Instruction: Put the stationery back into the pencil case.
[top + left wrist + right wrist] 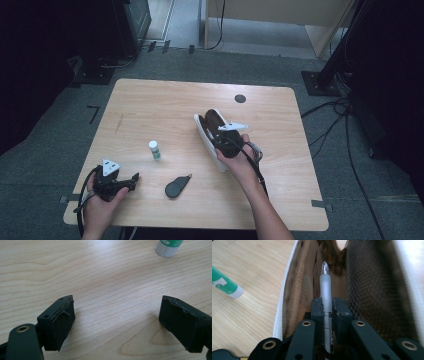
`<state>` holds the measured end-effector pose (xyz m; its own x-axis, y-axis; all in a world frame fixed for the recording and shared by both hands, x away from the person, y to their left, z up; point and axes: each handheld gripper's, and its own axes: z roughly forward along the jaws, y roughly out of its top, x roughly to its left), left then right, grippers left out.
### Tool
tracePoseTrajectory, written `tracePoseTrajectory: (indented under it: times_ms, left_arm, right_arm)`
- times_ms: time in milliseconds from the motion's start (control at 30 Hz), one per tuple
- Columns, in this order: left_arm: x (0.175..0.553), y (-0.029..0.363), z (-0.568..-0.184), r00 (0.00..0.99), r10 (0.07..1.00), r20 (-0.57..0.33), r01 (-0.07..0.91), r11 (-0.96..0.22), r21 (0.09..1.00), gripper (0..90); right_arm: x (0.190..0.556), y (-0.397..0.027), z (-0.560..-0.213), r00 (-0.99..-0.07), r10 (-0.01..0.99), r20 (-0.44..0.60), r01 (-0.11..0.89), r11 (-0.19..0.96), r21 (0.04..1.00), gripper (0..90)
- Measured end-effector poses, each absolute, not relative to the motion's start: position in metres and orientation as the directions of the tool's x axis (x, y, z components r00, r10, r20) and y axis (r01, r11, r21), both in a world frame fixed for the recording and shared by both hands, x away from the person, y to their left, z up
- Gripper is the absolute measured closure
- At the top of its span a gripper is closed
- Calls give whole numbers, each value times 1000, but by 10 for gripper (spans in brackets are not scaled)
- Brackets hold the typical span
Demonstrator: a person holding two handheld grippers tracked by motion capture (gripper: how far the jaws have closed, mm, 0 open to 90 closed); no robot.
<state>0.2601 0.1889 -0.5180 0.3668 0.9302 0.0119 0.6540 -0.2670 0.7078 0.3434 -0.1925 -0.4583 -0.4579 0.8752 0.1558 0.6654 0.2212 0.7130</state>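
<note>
We find the right gripper clamped on a frosted pen inside the open pencil case, the left gripper spread wide over bare table.

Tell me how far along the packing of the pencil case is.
Done: the white zippered pencil case lies open. In hand: the right gripper is clamped on a frosted translucent pen, tip pointing into the case. Left: the green-and-white glue stick and the dark oval pouch lie on the wooden table; the left gripper waits open.
</note>
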Motion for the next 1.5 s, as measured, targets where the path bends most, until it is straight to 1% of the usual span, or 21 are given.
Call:
tracePoseTrajectory:
  times_ms: [200,267,367,467,567,733,867,1033,1133,1300,1400,1500]
  left_arm:
    - [260,189,-518,366,930,12,654,-266,708,134]
    - [260,189,-518,367,930,12,654,-267,708,134]
    - [260,189,-518,367,930,12,654,-267,708,134]
    - [260,189,-518,367,930,12,654,-267,708,134]
    - [260,189,-518,367,930,12,654,-268,708,133]
    - [260,189,-518,366,930,12,654,-266,708,134]
    - [260,189,-518,367,930,12,655,-267,707,134]
    - [260,189,-518,366,930,12,655,-267,707,134]
    - [260,189,-518,367,930,12,655,-267,707,134]
    - [260,189,-518,367,930,13,654,-268,707,134]
    - [260,189,-518,367,930,13,654,-268,708,133]
    - [260,189,-518,367,930,13,654,-268,708,133]
  right_arm:
    - [345,-191,-461,-448,880,156,682,224,696,804]
    - [348,-191,-463,-434,888,153,701,226,677,803]
    - [350,-192,-468,-435,891,132,710,249,659,801]
    - [350,-192,-469,-438,888,142,711,246,659,796]
    - [352,-192,-469,-446,883,146,716,253,651,762]
    - [351,-192,-468,-446,883,144,715,255,651,749]
    - [347,-194,-462,-456,879,138,678,242,694,752]
    - [339,-199,-445,-458,881,117,590,203,781,763]
    - [335,-201,-435,-467,877,111,560,196,805,760]
    - [323,-205,-420,-489,864,123,517,173,839,729]
    - [314,-206,-412,-509,853,116,489,176,854,695]
    - [304,-206,-406,-528,843,104,469,188,863,680]
